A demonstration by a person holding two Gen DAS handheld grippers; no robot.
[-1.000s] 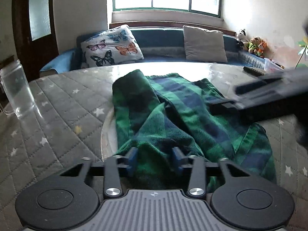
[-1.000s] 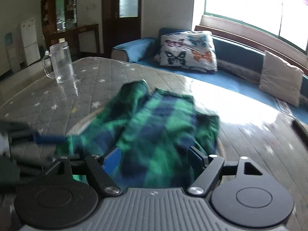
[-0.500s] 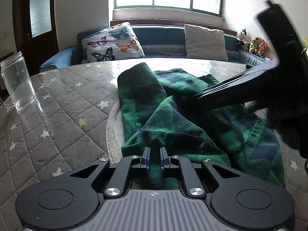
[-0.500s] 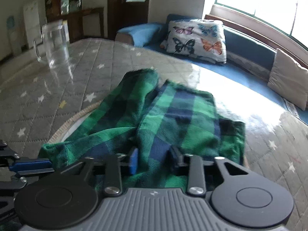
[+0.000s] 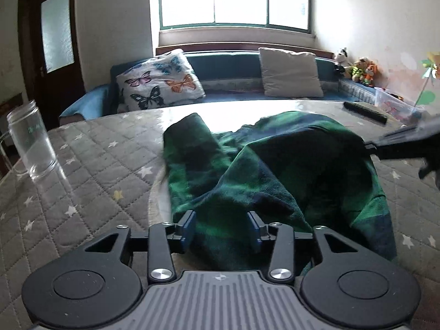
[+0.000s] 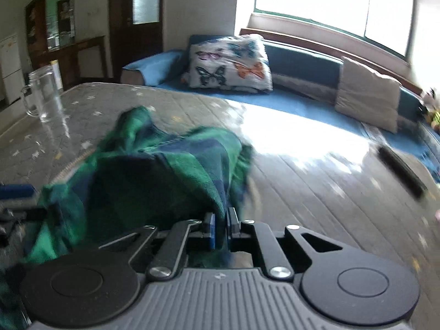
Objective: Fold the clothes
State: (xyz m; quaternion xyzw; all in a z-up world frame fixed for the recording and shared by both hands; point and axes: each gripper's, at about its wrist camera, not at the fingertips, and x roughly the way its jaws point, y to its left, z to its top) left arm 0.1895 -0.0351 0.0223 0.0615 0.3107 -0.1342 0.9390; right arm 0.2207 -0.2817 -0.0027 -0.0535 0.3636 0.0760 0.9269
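Observation:
A green and navy plaid garment (image 5: 209,165) lies bunched on the quilted table. My left gripper (image 5: 222,229) is at its near edge. Its jaws are opening, and cloth lies between the blue pads without being pinched. In the right wrist view my right gripper (image 6: 220,229) is shut on a fold of the garment (image 6: 165,170) and holds that part up in a hump. In the left wrist view the right gripper (image 5: 370,146) comes in blurred from the right edge, at the raised cloth. A blue pad (image 6: 16,192) of the left gripper shows at the left edge of the right wrist view.
A glass mug (image 5: 30,143) stands on the grey star-quilted cover (image 5: 90,170) to the left. A black remote (image 5: 365,111) lies at the far right of the table. A blue sofa behind the table carries a butterfly pillow (image 5: 159,82) and a beige cushion (image 5: 290,73).
The left jaws, pinched shut on the cloth half a second ago, have spread apart. The right jaws have shut on a fold and pulled it up and to the right.

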